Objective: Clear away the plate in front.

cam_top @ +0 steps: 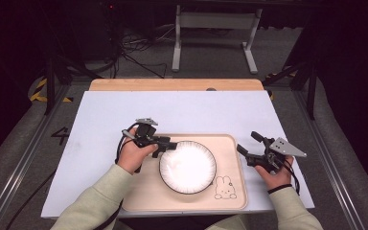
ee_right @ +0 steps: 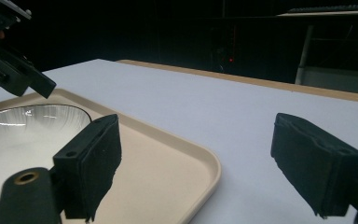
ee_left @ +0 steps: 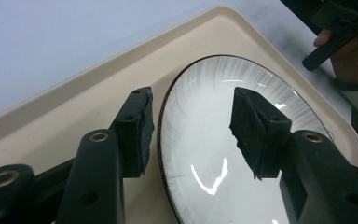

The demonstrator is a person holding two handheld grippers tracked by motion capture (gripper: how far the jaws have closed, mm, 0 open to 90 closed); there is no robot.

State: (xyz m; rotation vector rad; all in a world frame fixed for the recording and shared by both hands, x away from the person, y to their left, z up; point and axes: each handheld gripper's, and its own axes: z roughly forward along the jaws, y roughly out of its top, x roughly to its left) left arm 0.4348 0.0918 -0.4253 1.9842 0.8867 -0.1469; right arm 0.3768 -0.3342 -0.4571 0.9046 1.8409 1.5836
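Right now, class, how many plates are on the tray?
1. A single white plate with a dark rim sits on the beige tray, left of the printed rabbit. The left gripper straddles its rim; nothing seems hidden.

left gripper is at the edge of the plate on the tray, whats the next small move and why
Probably draw the left gripper back off the plate. Its jaws straddle the plate's rim with gaps on both sides, so nothing is gripped, and the plate lies flat on the tray. The right gripper waits open beside the tray.
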